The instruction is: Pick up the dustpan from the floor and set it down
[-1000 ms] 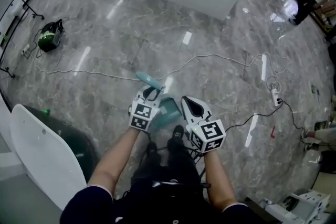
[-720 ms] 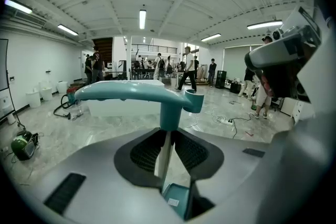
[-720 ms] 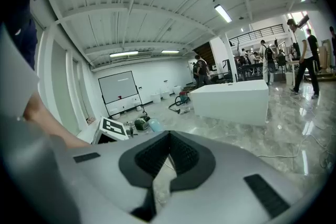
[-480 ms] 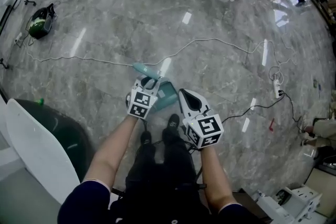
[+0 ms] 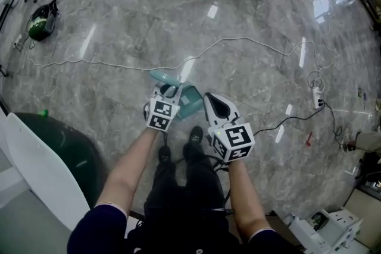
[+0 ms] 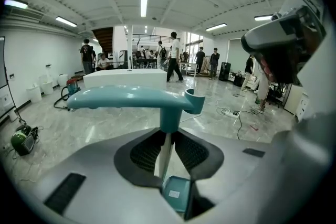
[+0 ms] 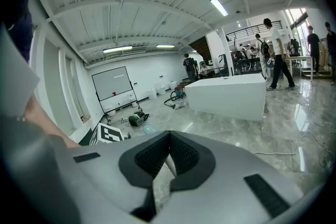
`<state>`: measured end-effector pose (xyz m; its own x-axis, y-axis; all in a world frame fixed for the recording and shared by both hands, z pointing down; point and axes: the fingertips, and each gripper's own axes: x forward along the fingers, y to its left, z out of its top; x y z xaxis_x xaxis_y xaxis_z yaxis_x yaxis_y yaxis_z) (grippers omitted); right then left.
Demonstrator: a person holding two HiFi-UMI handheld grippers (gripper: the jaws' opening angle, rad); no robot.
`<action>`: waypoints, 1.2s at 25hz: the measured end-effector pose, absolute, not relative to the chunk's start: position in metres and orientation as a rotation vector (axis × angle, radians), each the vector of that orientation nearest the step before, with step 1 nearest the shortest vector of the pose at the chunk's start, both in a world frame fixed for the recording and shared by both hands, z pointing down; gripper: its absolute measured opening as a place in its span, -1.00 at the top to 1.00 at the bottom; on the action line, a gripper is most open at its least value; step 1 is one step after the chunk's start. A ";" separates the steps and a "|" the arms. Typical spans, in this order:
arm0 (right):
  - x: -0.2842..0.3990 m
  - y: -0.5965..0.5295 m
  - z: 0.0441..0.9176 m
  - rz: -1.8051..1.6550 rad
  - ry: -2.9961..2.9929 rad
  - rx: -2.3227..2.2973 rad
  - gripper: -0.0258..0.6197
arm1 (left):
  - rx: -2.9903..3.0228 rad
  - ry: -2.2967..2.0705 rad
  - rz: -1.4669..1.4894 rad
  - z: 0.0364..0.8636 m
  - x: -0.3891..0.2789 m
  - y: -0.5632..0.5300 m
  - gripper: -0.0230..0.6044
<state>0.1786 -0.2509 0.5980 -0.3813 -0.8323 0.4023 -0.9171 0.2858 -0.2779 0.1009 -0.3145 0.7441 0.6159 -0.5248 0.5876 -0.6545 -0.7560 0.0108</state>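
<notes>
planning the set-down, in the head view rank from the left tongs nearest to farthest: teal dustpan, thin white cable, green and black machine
1. Teal plastic dustpan: clamped in the left tongs.
2. Thin white cable: lying just beyond it.
3. Green and black machine: far upper left.

Navy short sleeves (image 5: 100, 222), black trousers (image 5: 178, 196) and shoes (image 5: 195, 136) are worn; pale-grey left gripper (image 5: 169, 90) and right gripper (image 5: 211, 98) are capped by black-and-white marker cubes (image 5: 163, 115)
</notes>
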 end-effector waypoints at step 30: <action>0.211 -0.254 0.609 0.771 -2.322 1.712 0.90 | 2.431 -1.055 0.973 0.791 0.119 -0.359 0.61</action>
